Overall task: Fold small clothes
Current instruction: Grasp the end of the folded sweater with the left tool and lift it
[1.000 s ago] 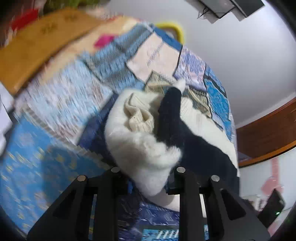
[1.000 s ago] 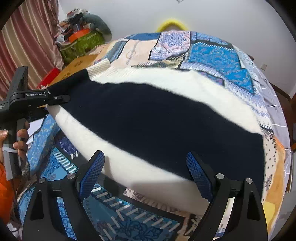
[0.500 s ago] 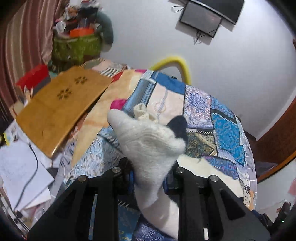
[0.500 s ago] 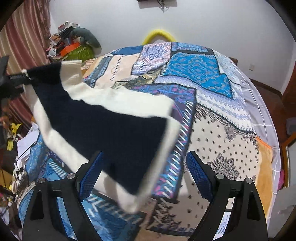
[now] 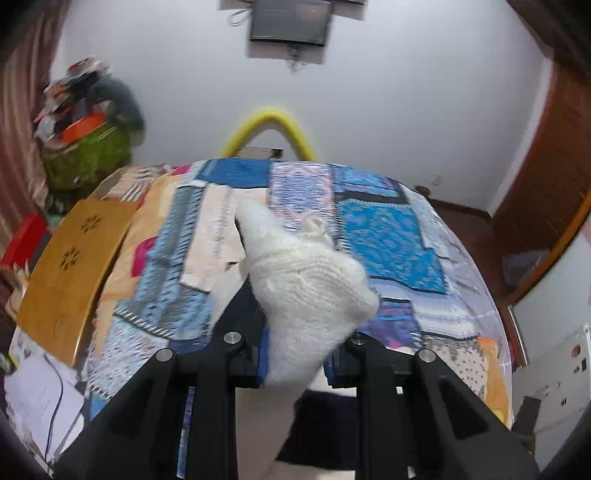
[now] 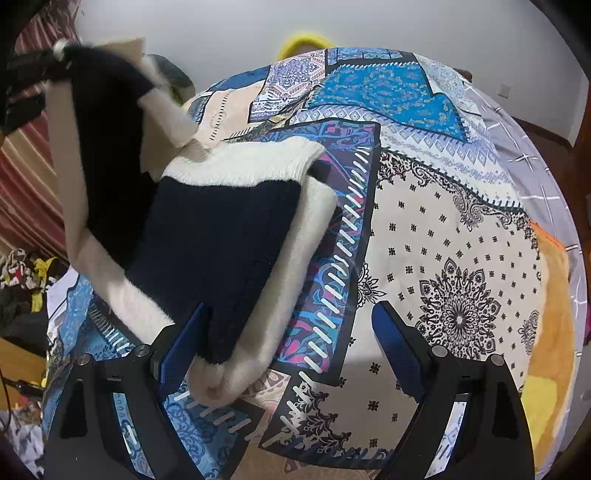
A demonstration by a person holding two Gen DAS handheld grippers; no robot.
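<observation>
A fluffy white sweater with a broad black band (image 6: 221,236) lies partly on the patchwork bedspread (image 6: 443,221). Its far part is lifted up at the left. My left gripper (image 5: 295,343) is shut on a bunched white fold of that sweater (image 5: 306,288), which hides the pads. In the right wrist view the left gripper (image 6: 33,74) shows at the top left, holding the raised edge in the air. My right gripper (image 6: 291,332) stands open above the bed. Its left finger (image 6: 184,347) is next to the sweater's near folded end, with nothing gripped.
A wooden board (image 5: 70,273) lies at the bed's left side, with papers and a cable (image 5: 33,387) below it. A green basket of clutter (image 5: 88,155), a yellow hoop (image 5: 269,118) and a wall screen (image 5: 288,22) are behind. An orange blanket (image 6: 550,332) edges the bed's right side.
The left gripper has risen and rolled, carrying the sweater's edge up off the bed. The sweater, earlier spread wide before the right gripper, is now drawn into a narrower doubled shape at the left.
</observation>
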